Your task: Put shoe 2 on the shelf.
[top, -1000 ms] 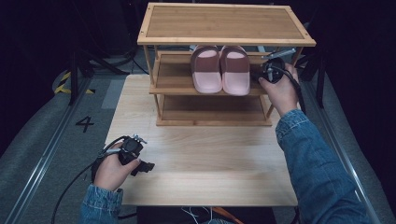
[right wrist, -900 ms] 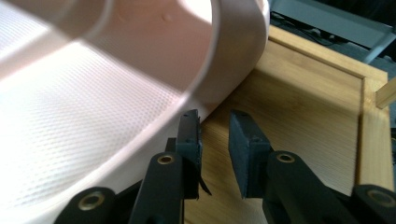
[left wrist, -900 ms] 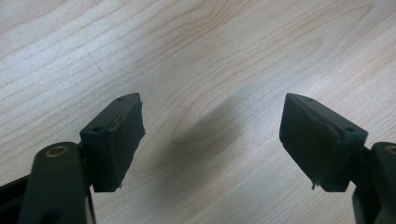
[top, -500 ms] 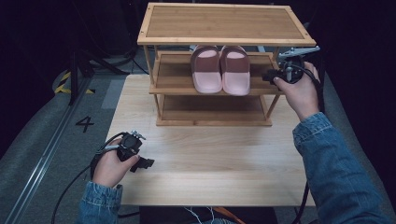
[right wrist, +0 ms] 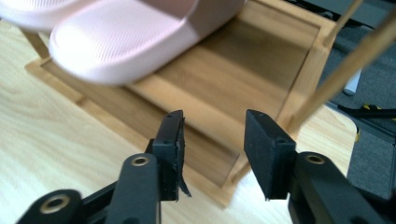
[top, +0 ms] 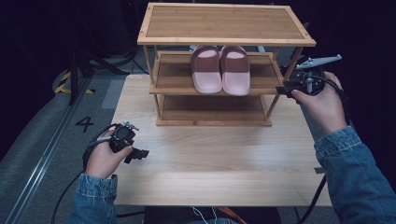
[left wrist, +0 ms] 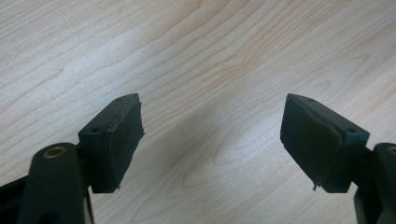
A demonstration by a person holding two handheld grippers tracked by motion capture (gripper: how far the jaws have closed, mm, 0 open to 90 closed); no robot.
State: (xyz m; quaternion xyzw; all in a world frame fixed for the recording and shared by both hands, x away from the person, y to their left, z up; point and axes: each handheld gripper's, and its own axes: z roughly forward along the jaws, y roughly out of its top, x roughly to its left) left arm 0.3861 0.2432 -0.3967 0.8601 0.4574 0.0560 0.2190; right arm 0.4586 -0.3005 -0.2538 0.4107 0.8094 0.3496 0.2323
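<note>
While the high view shows both slippers (top: 220, 69) shelved, right gripper (right wrist: 212, 135) fingers just opening (empty), left gripper (left wrist: 212, 140) wide, empty

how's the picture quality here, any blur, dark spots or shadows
High view: table evenly lit, surroundings nearly black. Left gripper view: sharp wood grain, with a soft shadow between the fingers. Right gripper view: the near pink slipper is soft and blurred, the fingers crisp.

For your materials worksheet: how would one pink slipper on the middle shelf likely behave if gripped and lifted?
The pink slipper looks thick and foamy, so probably light and slightly squashy. Its textured footbed suggests decent grip. Lying flat on its sole, it seems unlikely to roll.
</note>
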